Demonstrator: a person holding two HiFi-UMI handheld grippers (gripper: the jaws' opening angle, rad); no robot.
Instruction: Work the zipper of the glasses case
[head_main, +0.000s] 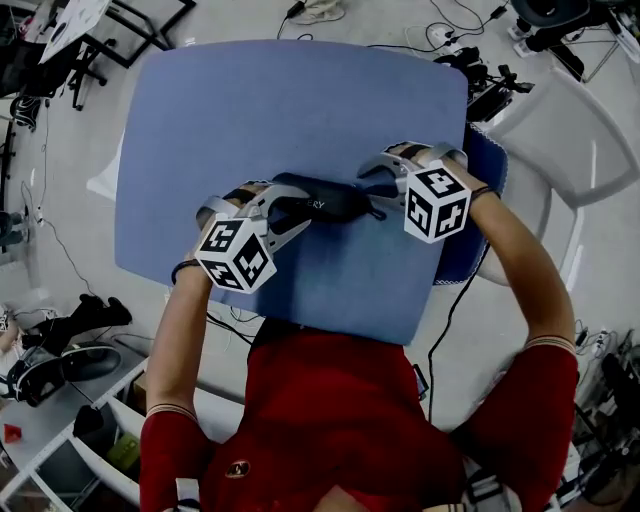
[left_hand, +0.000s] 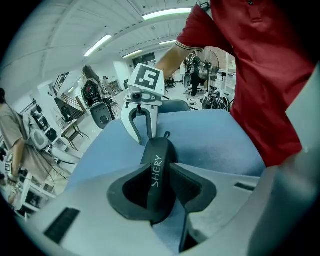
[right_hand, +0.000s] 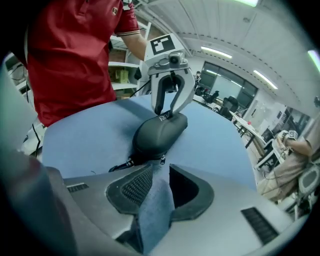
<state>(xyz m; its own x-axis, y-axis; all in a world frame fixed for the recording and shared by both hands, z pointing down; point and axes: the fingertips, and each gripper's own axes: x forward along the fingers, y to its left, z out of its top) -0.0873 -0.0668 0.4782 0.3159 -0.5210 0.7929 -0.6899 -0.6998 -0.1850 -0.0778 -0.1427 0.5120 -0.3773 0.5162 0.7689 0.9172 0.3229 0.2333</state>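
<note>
Bench (head_main: 290, 100): blue top, bare across its far half and left side. Its right edge runs close beside the right hand.
Glasses case (head_main: 330, 200): black, lying flat about mid-bench, lengthwise between the two claws and clear of every edge.
Left claw (left_hand: 159, 175): pinching one end of the case, a pad on each side.
Right claw (right_hand: 159, 187): spread, with only bench between its pads and its tips just short of the case's other end.
Strap (right_hand: 121, 165): black, trailing from that end.
Zipper pull (right_hand: 162, 159): hangs at that same end.
</note>
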